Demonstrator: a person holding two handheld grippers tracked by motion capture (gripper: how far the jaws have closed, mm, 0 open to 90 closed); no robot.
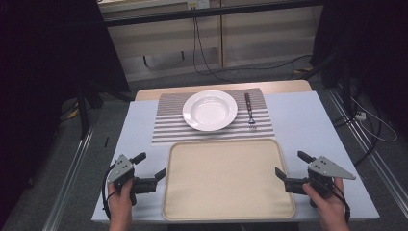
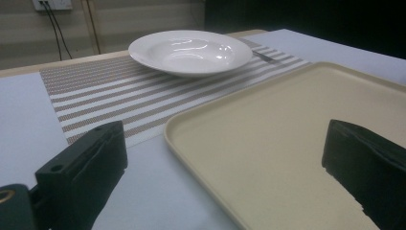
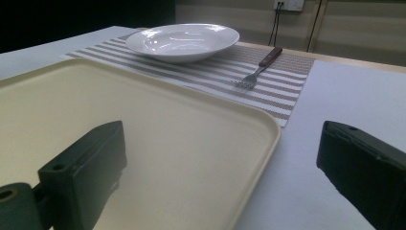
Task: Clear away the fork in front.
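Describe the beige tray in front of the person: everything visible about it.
The beige rectangular tray looks like matte plastic, with rounded corners and a low raised rim. It is empty and lies flat on the white table, its far edge overlapping the striped placemat. An open claw stands at each side, left and right, neither touching it.

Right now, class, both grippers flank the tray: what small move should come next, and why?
Probably ease both grippers inward onto the tray's side rims. The left gripper and right gripper are open, empty, level with its left and right edges and pointing inward. The plate and fork lie farther off on the striped mat.
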